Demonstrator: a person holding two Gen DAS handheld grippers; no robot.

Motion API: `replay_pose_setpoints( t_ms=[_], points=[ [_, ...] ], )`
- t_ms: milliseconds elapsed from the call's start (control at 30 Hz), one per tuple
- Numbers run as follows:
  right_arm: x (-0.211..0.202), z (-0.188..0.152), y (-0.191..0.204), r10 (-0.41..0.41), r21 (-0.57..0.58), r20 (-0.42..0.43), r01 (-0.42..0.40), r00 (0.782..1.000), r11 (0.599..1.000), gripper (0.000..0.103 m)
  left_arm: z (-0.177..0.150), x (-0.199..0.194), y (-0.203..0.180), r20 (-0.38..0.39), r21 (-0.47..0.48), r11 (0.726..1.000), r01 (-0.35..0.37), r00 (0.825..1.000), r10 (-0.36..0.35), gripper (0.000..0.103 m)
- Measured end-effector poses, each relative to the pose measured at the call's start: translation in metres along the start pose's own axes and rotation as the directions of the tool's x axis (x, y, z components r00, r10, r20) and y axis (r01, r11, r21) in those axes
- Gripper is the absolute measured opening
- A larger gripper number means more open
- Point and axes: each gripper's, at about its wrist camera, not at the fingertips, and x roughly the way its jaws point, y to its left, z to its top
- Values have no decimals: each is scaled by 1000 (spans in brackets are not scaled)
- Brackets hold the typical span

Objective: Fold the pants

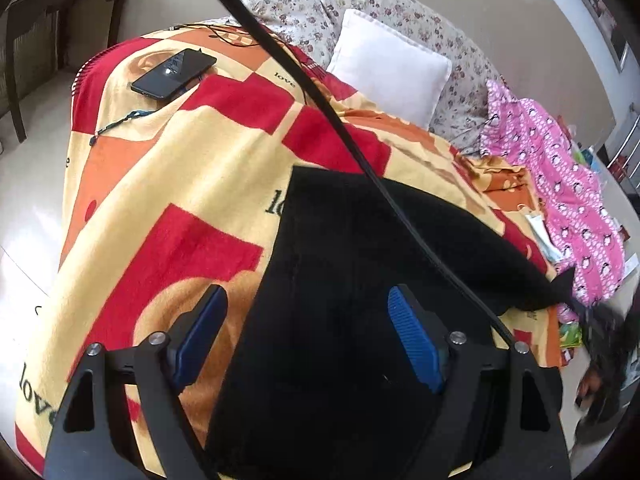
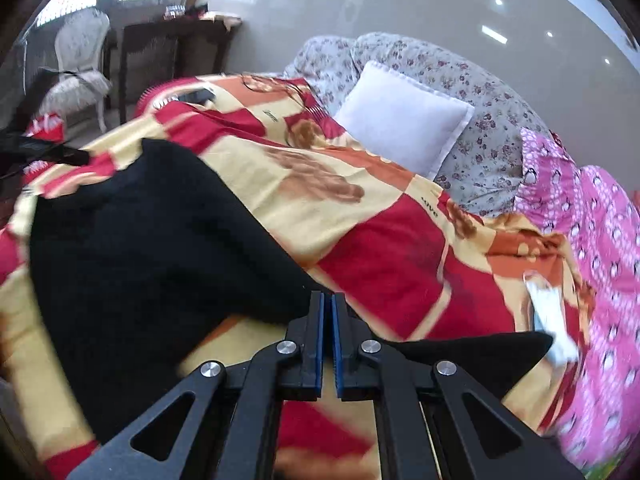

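Black fabric pants point(image 1: 360, 280) lie flat on the red, cream and orange patterned fleece blanket point(image 1: 168, 216) covering the bed, at the blanket's near end. No containers in view.

Left claw point(image 1: 308, 336): blue-padded fingers spread wide, hovering over the pants, nothing between the pads. A black cable point(image 1: 320, 104) crosses diagonally in front of it.

Right claw point(image 2: 328, 320): pads pressed together, only a thin slit showing. Its tips sit at the pants' near edge; black cloth runs off to both sides of them, but I can't tell whether any fabric is actually caught in the slit. That view is motion-blurred.

Relative to the blanket:
- black smartphone point(image 1: 174, 74) lies on its far left corner, a thin dark cord just beside it
- white square cushion point(image 1: 390, 80) at its far edge, leaning on grey floral-print pillows point(image 1: 440, 32)
- pink penguin-print cloth point(image 1: 560, 184) bunched along its right side
- pale blue face mask point(image 1: 540, 232) on the blanket's right edge, next to the pink cloth
- dark wooden worktop point(image 2: 180, 36) and white chair point(image 2: 80, 60) beyond its far left end
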Motion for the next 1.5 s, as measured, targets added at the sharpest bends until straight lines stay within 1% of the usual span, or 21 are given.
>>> replay_pose_setpoints(
  t_ms=[200, 300, 367, 400, 433, 467, 500, 533, 667, 767, 867, 900, 933, 1000, 1067, 1100, 1167, 1267, 1367, 1433, 1500],
  points=[
    [-64, -82, 49, 90, 115, -35, -85, 995, 990, 0, -10, -28, 2, 38, -18, 998, 62, 997, -61, 83],
    [-65, -116, 66, 121, 171, -84, -105, 989, 980, 0, -18, -45, 9, 56, -45, 994, 99, 994, -96, 83],
    [-64, -126, 69, 127, 211, -83, -108, 988, 972, 5, -23, -55, 15, 78, -69, 992, 105, 992, -100, 83],
    [-66, -124, 71, 140, 224, -57, -124, 988, 967, 11, -24, -56, 18, 78, -78, 992, 101, 993, -94, 83],
    [-67, -120, 74, 153, 228, -34, -141, 988, 963, 32, -25, -56, 21, 72, -82, 992, 95, 993, -89, 83],
    [-68, -111, 81, 160, 215, -9, -155, 987, 964, 44, -26, -55, 23, 66, -84, 993, 87, 994, -82, 83],
    [-70, -98, 91, 159, 172, 27, -161, 987, 972, 63, -26, -52, 25, 60, -87, 994, 72, 996, -67, 83],
    [-70, -85, 103, 154, 119, 64, -161, 986, 980, 67, -27, -50, 27, 56, -90, 994, 62, 997, -57, 83],
    [-51, -39, 144, 161, -9, 140, -162, 977, 987, 66, -25, -31, 34, 31, -100, 995, 26, 999, -23, 83],
    [-20, -20, 167, 141, -74, 110, -133, 984, 988, 61, -25, -16, 33, -2, -95, 995, 28, 1000, -28, 83],
    [15, -11, 174, 103, -110, 46, -98, 994, 989, 37, -24, -1, 27, -29, -73, 996, 47, 998, -49, 82],
    [25, -9, 174, 77, -115, 35, -73, 996, 991, 21, -23, 2, 23, -36, -61, 997, 56, 998, -58, 78],
    [33, -7, 171, 68, -102, 21, -66, 997, 993, 8, -21, 7, 17, -49, -38, 996, 79, 996, -80, 58],
    [39, -4, 159, 117, -33, 20, -116, 993, 993, 5, -18, 13, 8, -78, 4, 997, 80, 994, -79, 32],
    [31, -1, 146, 150, 27, 53, -151, 987, 988, 4, -15, 12, 5, -74, 16, 995, 95, 993, -94, 22],
    [23, 1, 141, 164, 47, 72, -168, 984, 985, 4, -14, 9, 5, -76, 12, 992, 123, 990, -122, 10],
    [0, 5, 132, 178, 77, 110, -187, 978, 979, 4, -11, -7, 9, -81, -24, 974, 226, 970, -227, 10],
    [-36, 4, 131, 218, 103, 131, -232, 967, 967, 4, -16, -38, 13, -56, 23, 966, 259, 965, -257, 10],
    [-59, -9, 159, 273, 92, 115, -284, 955, 954, 4, -30, -52, 25, -70, 46, 975, 218, 974, -215, 10],
    [-56, -20, 178, 315, 107, 95, -324, 944, 940, 4, -39, -47, 33, -85, 45, 984, 171, 982, -167, 11],
    [-38, -32, 200, 313, 116, 57, -318, 948, 941, 5, -49, -35, 46, -96, 35, 994, 105, 990, -101, 13]
  ],
)
